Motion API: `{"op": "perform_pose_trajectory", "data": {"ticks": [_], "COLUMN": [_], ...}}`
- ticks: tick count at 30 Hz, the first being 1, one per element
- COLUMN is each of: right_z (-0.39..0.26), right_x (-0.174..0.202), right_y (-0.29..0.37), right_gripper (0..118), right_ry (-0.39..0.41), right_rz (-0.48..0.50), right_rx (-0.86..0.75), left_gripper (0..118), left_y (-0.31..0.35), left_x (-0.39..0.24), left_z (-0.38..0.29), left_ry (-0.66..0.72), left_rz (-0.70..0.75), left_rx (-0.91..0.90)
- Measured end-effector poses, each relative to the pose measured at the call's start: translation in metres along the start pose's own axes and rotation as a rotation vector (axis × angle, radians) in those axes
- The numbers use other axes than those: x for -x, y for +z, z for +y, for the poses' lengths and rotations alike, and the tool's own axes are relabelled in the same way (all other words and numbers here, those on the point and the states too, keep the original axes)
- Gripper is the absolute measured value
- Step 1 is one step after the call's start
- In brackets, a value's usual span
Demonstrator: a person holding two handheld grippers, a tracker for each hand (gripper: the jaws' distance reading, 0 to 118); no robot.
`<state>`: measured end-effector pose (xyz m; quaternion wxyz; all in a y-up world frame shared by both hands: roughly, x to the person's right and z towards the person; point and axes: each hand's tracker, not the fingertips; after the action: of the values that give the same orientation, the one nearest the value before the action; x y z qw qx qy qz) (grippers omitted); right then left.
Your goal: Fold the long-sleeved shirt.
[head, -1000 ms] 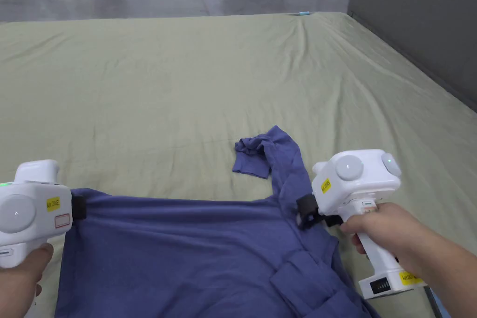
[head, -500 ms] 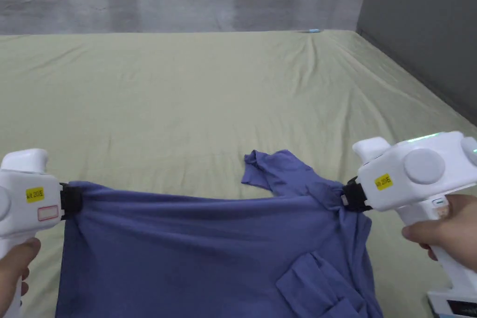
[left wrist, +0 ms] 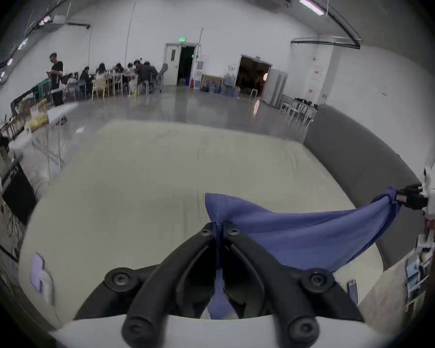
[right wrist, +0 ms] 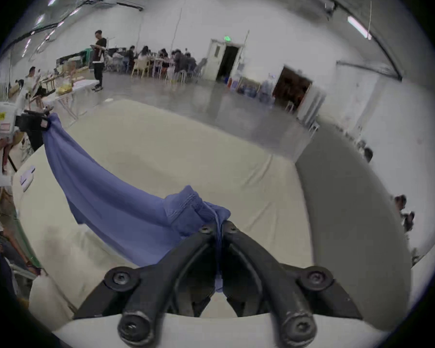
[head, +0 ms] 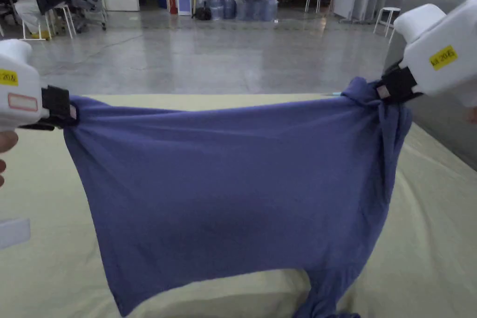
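Note:
A blue long-sleeved shirt [head: 233, 184] hangs spread in the air above the pale green bed [head: 428, 249]. My left gripper [head: 70, 111] is shut on its upper left corner, and my right gripper [head: 379, 91] is shut on the upper right corner. The fabric stretches taut between them; a sleeve [head: 326, 295] dangles down to the bed at the lower right. In the left gripper view the jaws [left wrist: 219, 228] pinch the blue cloth [left wrist: 299, 233]. In the right gripper view the jaws [right wrist: 217, 226] clamp a bunched hem [right wrist: 186, 207], with the left gripper [right wrist: 44, 122] far off.
A grey padded wall [head: 442, 118] borders the bed on the right. Beyond the bed lies a shiny grey floor [head: 209, 63] with water bottles [head: 242, 4], stools and chairs. People sit at tables [left wrist: 126, 74] far back. A small pale card [head: 14, 233] lies on the bed's left.
Both grippers have risen, lifting the shirt off the bed until it hangs spread in the air. The head camera has tilted up, bringing the room beyond into view.

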<state>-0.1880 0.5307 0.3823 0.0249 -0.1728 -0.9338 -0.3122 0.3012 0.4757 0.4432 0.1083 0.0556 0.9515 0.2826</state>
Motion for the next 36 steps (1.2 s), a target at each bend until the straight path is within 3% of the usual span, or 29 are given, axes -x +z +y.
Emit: {"op": "perform_pose_trajectory", "data": {"ticks": [6, 10, 14, 19, 21, 27, 32, 36], "right_z": [0.124, 0.185, 0.236, 0.266, 0.271, 0.272, 0.201, 0.096], "right_x": [-0.017, -0.018, -0.031, -0.043, -0.044, -0.06, -0.052, -0.018], "right_y": [0.002, 0.0, 0.018, 0.037, 0.04, 0.009, -0.073, -0.138], "right_gripper": [0, 0, 0, 0, 0, 0, 0, 0], "right_ry": [0.08, 0.152, 0.079, 0.07, 0.086, 0.058, 0.087, 0.162], "right_rz": [-0.225, -0.378, -0.46, -0.509, -0.551, -0.508, -0.373, -0.2], "right_rx": [-0.129, -0.201, -0.325, -0.4, -0.435, -0.428, -0.254, -0.089], "left_gripper": [0, 0, 0, 0, 0, 0, 0, 0], "left_y": [0.006, -0.004, -0.011, -0.012, -0.006, -0.019, -0.062, -0.113], "left_x": [-0.005, -0.012, -0.009, -0.022, -0.042, -0.039, -0.024, -0.006], "left_z": [0.132, 0.19, 0.24, 0.274, 0.256, 0.25, 0.187, 0.112], "left_ry": [0.033, 0.015, 0.082, 0.045, 0.028, 0.017, 0.033, -0.008], "left_rz": [-0.001, 0.042, 0.059, 0.073, 0.073, 0.056, 0.036, 0.055], "left_rx": [-0.2, -0.228, -0.278, -0.342, -0.358, -0.352, -0.205, -0.033]}}
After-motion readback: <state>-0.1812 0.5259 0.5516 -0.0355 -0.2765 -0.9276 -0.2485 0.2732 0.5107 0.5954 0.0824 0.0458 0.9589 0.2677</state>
